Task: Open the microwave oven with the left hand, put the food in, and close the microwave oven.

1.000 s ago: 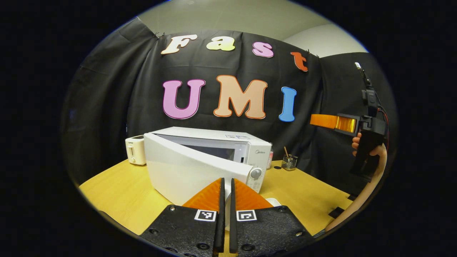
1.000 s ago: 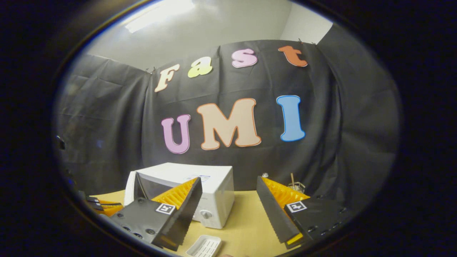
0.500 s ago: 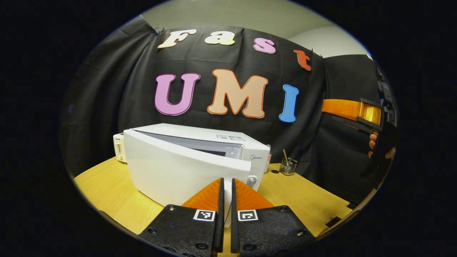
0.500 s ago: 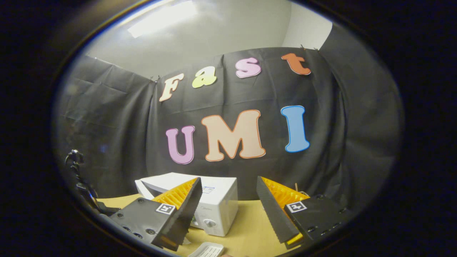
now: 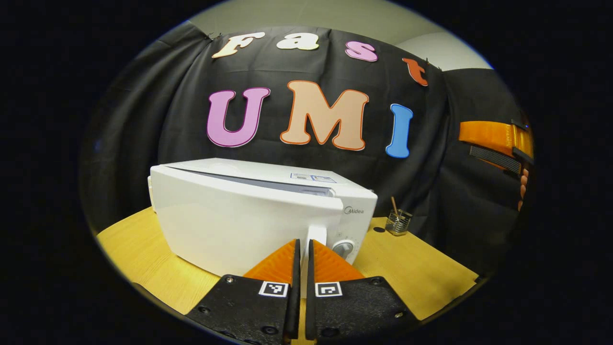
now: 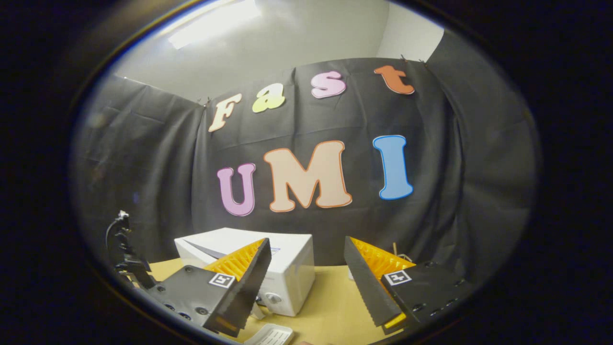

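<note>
The white microwave [image 5: 230, 220] stands on the yellow table [image 5: 412, 273]. Its door [image 5: 206, 230] is swung almost to, with a thin dark gap left along its top edge. My left gripper [image 5: 300, 243] is shut with nothing between its fingers, and its tips are at the door's right edge beside the control knob [image 5: 344, 247]. My right gripper [image 6: 305, 242] is held open and empty in the air to the right of the microwave [image 6: 287, 268]. From the left gripper view, the right gripper [image 5: 467, 143] and a hand show at the far right. A white ribbed tray [image 6: 270, 335] lies on the table below it.
A small wire cup with a stick [image 5: 398, 221] stands right of the microwave near the black cloth wall. The left gripper's black body with a cable [image 6: 125, 254] shows at the left of the right gripper view. Bare tabletop [image 6: 330, 306] lies in front of the microwave's control side.
The microwave door has swung from well ajar to nearly closed as my left gripper moved forward against it. The right gripper stayed open and aloft, drifting to the view's right edge.
</note>
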